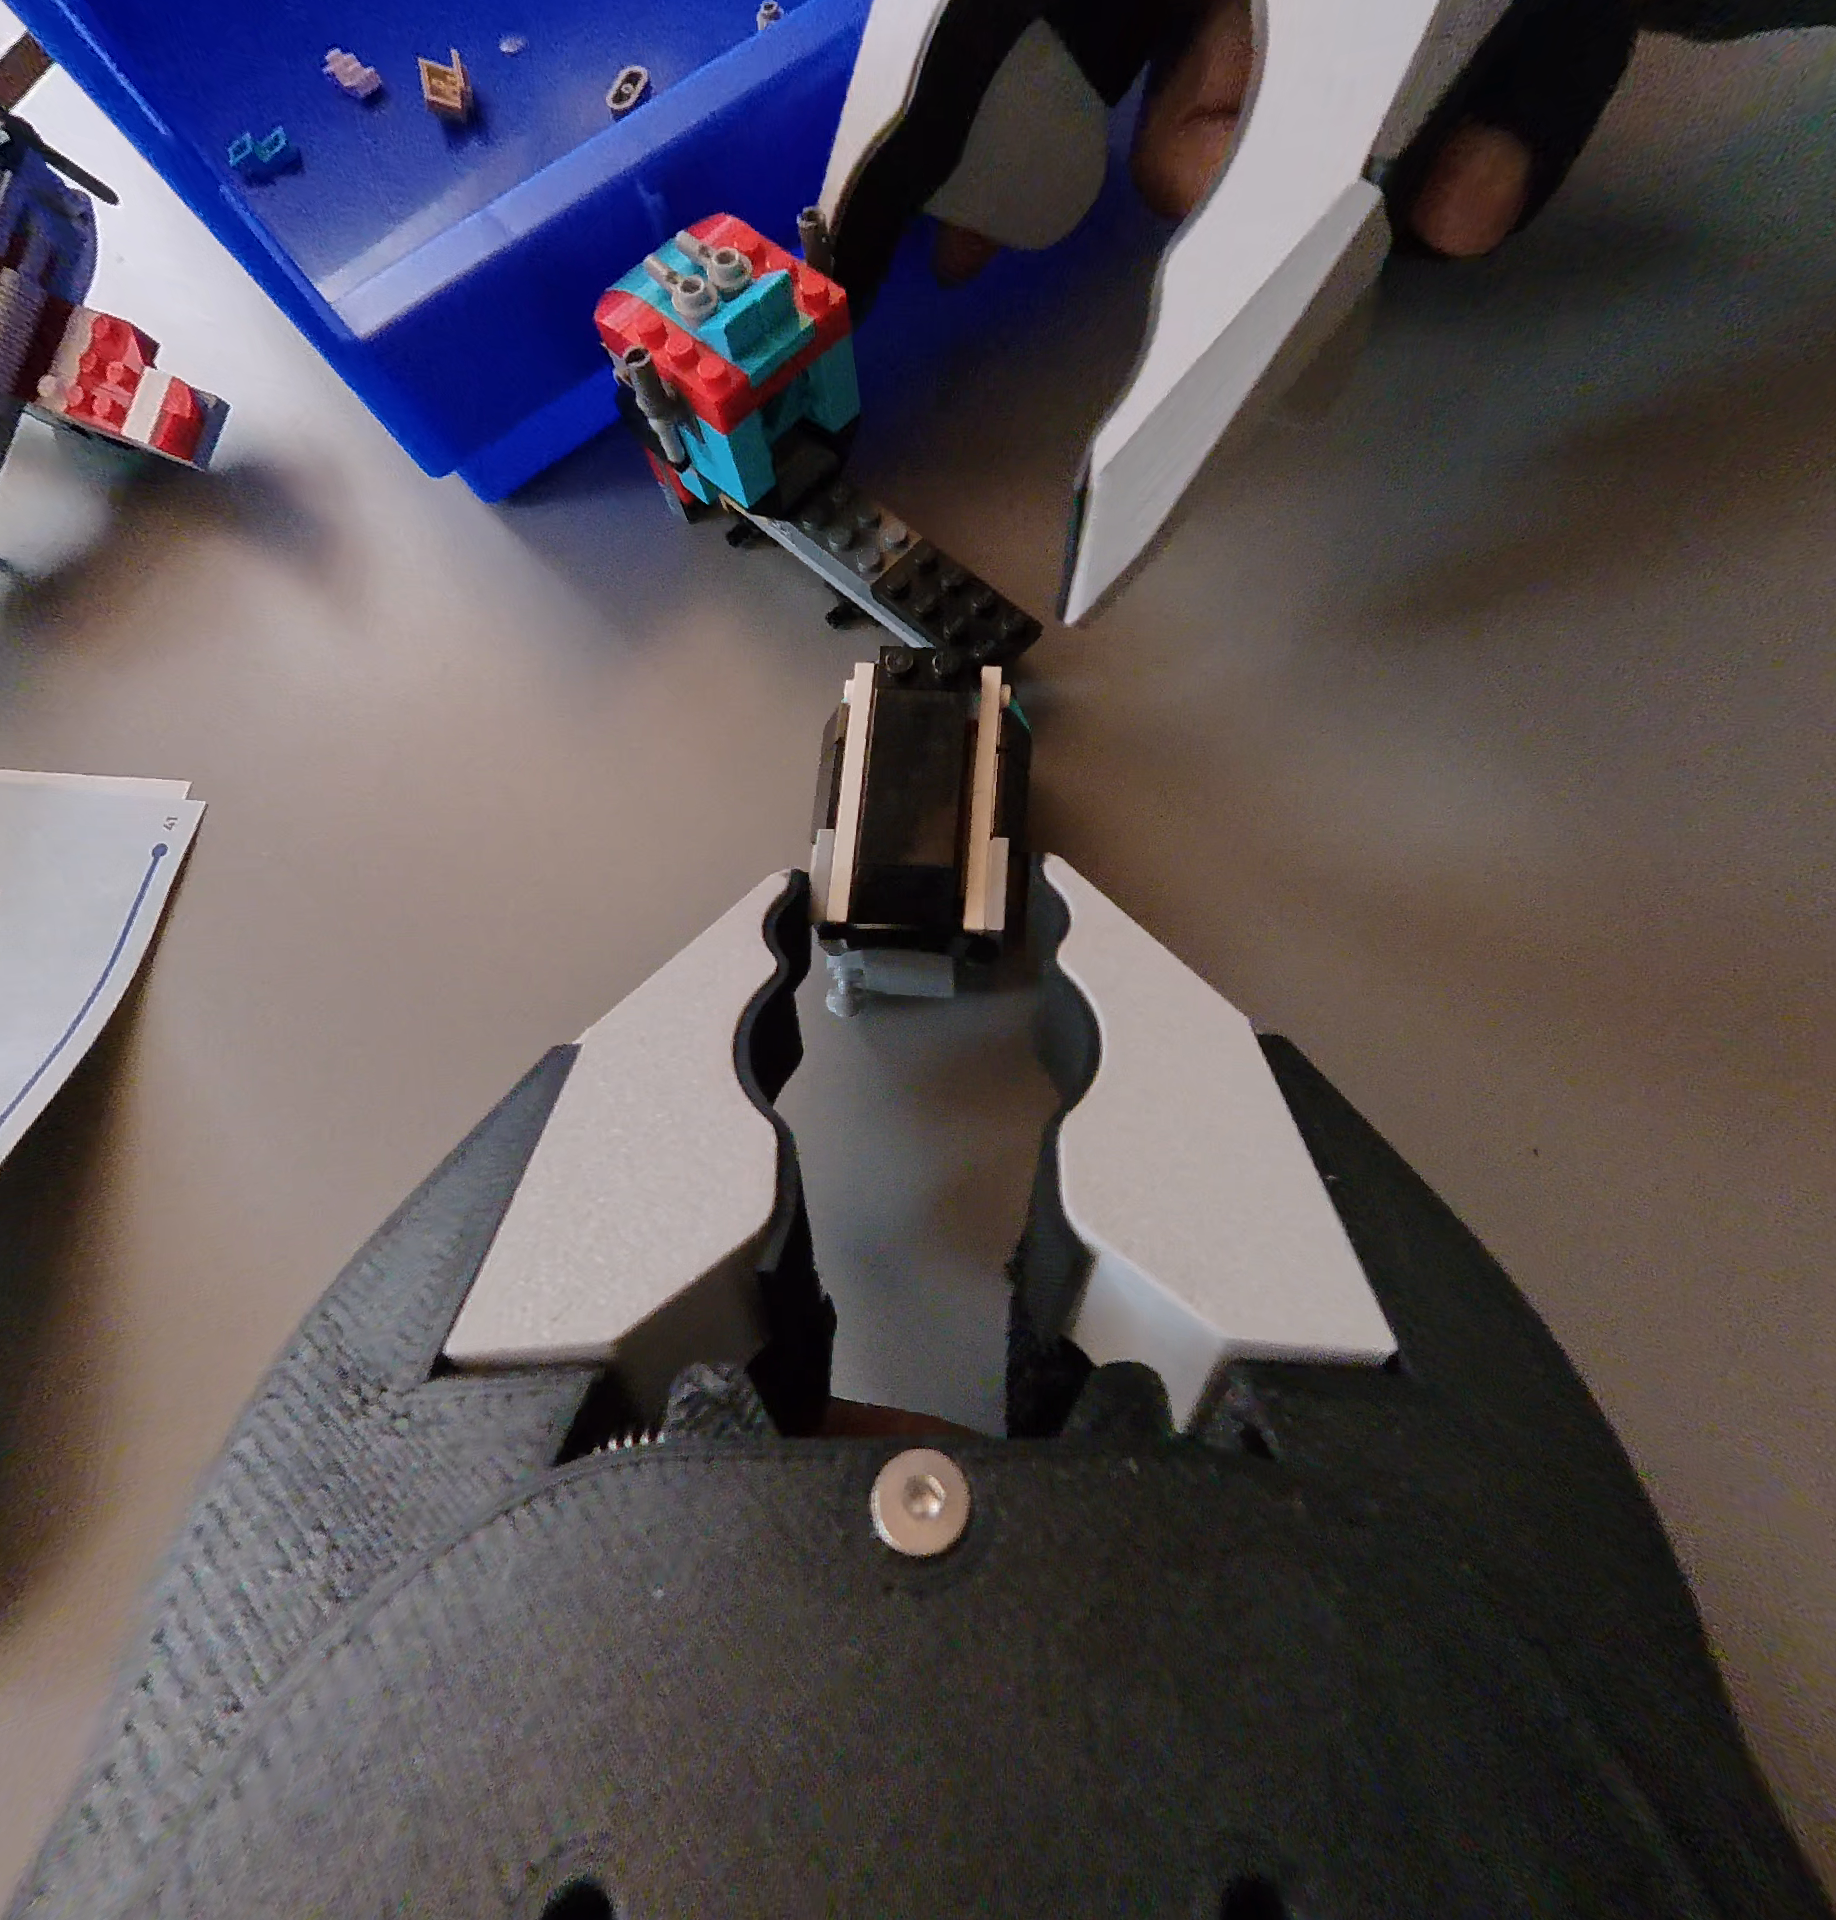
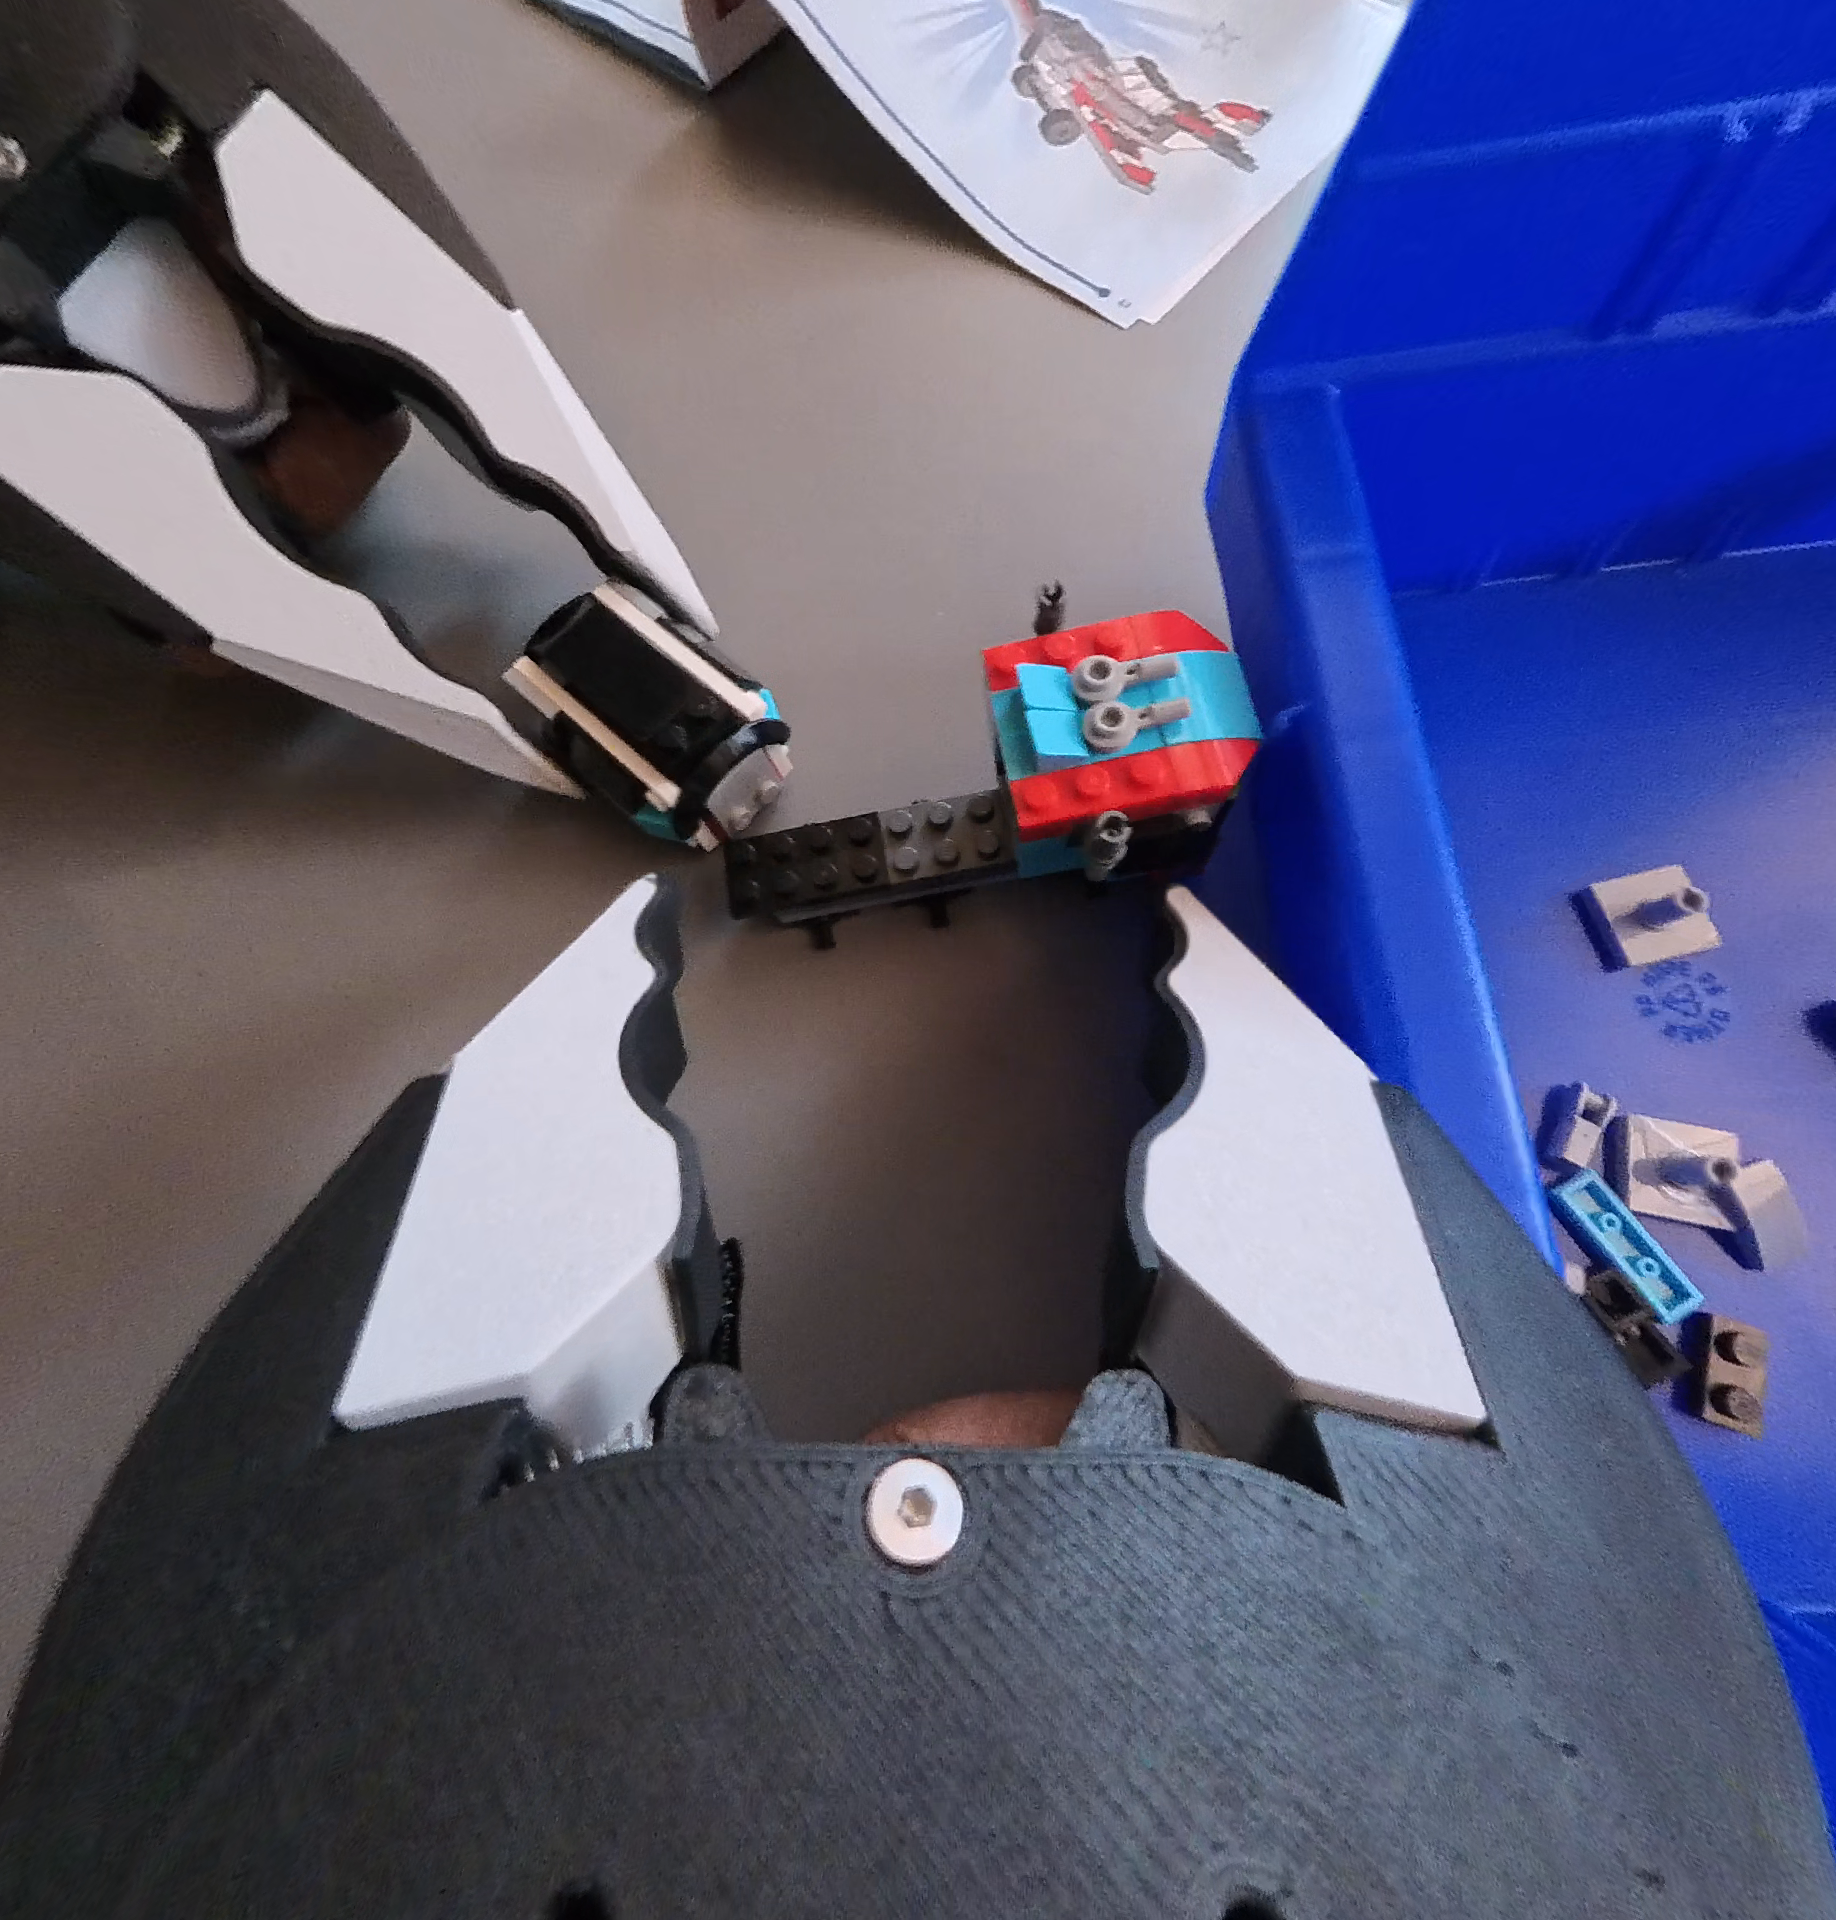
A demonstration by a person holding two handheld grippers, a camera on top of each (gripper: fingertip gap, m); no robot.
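while i watch from afar:
left claw (image 1: pixel 919 904): clamped on black-white brick block (image 1: pixel 919 800), tip touching studded chassis (image 2: pixel 872 847).
right claw (image 2: pixel 914 904): apart, bare, beside it.
obstacle: blue bin (image 2: pixel 1361 727) against red-teal cab (image 2: pixel 1116 717).

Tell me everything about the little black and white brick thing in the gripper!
The black block is a small plastic brick build: a glossy black body with a white strip along each side, teal at one end, and a grey studded round face. The left gripper clamps its rear end between both fingers. Its front end sits right at the black studded plate of the red-and-teal model.
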